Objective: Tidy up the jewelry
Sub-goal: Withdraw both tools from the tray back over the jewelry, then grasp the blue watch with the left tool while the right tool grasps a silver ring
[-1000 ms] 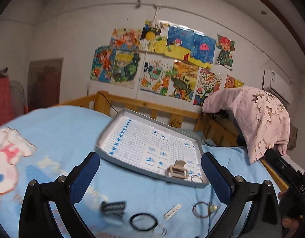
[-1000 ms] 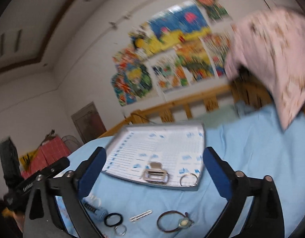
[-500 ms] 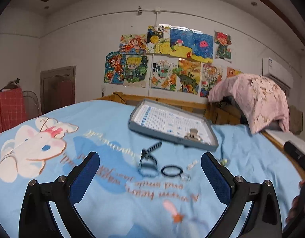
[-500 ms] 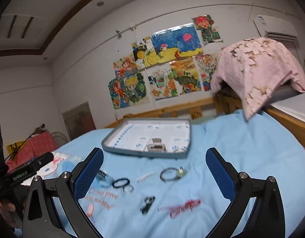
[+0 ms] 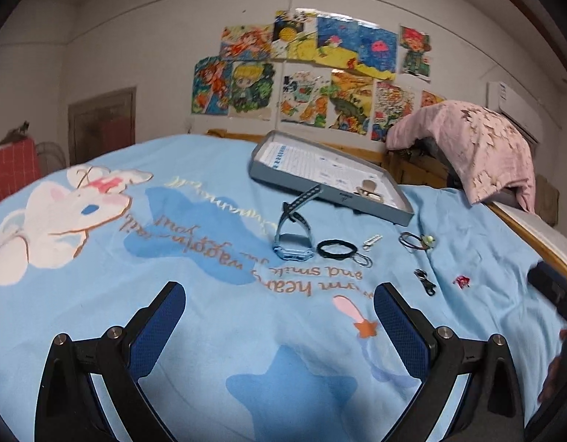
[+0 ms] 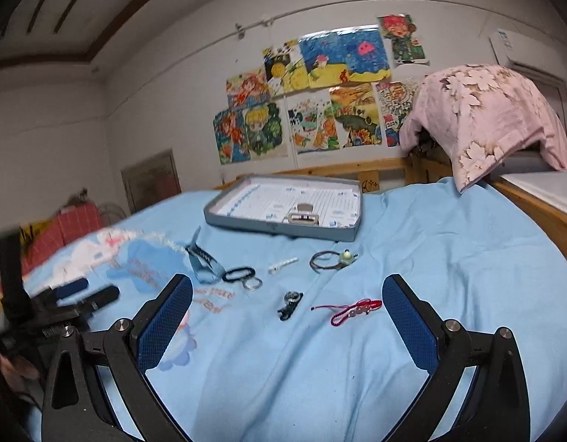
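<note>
A grey tray [image 5: 322,190] [image 6: 246,223] with a beige hair claw [image 5: 368,186] [image 6: 302,215] in it lies on the blue bedspread. In front of it lie a blue watch [image 5: 292,237] [image 6: 204,263], a black hair tie [image 5: 337,248] [image 6: 239,274], a small ring [image 6: 253,283], a white clip [image 5: 372,241] [image 6: 282,265], a brown cord bracelet with a green bead [image 5: 418,240] [image 6: 333,259], a dark charm [image 5: 425,281] [image 6: 290,304] and a red string bracelet [image 6: 353,309]. My left gripper [image 5: 280,316] and right gripper [image 6: 287,313] are open, empty and held back from the items.
A wooden bed rail [image 6: 357,169] runs behind the tray. A pink floral cloth [image 6: 482,114] hangs at the back right. The left gripper also shows in the right wrist view [image 6: 81,294] at the left edge. Drawings cover the wall.
Both grippers have pulled back from the tray, which now looks farther off. More of the bedspread and more of the loose items have come into view.
</note>
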The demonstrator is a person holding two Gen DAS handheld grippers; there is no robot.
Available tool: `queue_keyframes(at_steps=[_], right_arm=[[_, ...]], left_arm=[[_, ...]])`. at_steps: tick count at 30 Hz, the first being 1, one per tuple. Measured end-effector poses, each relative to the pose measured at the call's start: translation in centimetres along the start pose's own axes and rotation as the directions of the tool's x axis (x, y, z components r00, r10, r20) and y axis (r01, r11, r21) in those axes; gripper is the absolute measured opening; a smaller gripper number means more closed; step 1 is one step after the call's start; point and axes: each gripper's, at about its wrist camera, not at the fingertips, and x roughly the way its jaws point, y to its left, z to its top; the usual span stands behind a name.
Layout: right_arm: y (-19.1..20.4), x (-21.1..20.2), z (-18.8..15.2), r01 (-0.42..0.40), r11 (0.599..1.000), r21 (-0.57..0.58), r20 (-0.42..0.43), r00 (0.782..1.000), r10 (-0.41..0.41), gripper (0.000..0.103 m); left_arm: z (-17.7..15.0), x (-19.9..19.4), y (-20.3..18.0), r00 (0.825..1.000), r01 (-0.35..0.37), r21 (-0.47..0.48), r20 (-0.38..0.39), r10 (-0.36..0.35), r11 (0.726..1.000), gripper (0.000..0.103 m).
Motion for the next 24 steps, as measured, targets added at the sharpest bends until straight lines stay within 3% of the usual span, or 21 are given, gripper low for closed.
queue_keyframes(at_steps=[6,13,16,18,24], right_arm=[[1.4,1.9,-0.8,0.007,0.999,-0.042,-0.082,0.997,-0.011,0.101],[1.1,6.7,-1.0,0.011,0.997,-0.077,-0.176,0.984,-0.024,0.101],[0.5,8.8,-0.8,0.028,0.997,-0.071,-0.193,0.980,-0.041,0.090],[0.2,10.0,-0.8,0.026,0.998,-0.058,-0.213,0.976,-0.038,0.076],[0.9,13.3,-0.9,-0.022,0.997,-0.075,-0.256,0.967,0.002,0.056]], left_arm=[[1.2,2.6,1.0,0.998,-0.012,0.027,-0.056,0.014,1.000,0.103],[2.8,5.7,0.8,0.999,0.004,0.071,-0.053,0.000,0.997,0.103],[3.3,7.4,0.4,0.999,0.002,0.087,-0.039,0.002,0.996,0.103],[3.7,8.6,0.1,0.999,0.004,0.090,-0.036,-0.001,0.996,0.103],[4.7,12.2,-0.7,0.999,0.028,0.084,-0.042,-0.024,0.996,0.103]])
